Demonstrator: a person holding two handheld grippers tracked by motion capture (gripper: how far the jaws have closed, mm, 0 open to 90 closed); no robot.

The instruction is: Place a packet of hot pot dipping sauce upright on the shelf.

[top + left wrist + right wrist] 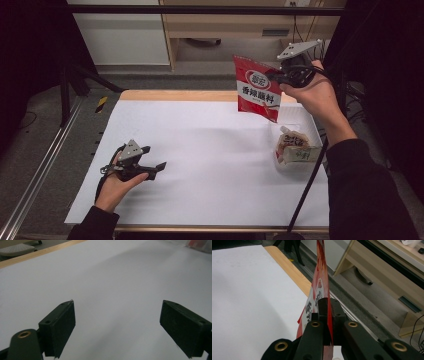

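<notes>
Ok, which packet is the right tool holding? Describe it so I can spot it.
Look at the far right corner of the white table, above the clear bin. The red packet hangs in the air, pinched by the right tool. Unlike the pale packet in the bin, it's red with a white label.

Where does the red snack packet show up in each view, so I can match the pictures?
High view: red snack packet upper right of centre, hanging from the right hand-held gripper.
Left gripper view: a red blur at the top right corner, too unclear to identify.
Right gripper view: edge-on at centre, clamped.
Shared landmark: the table's wooden edge.
</notes>
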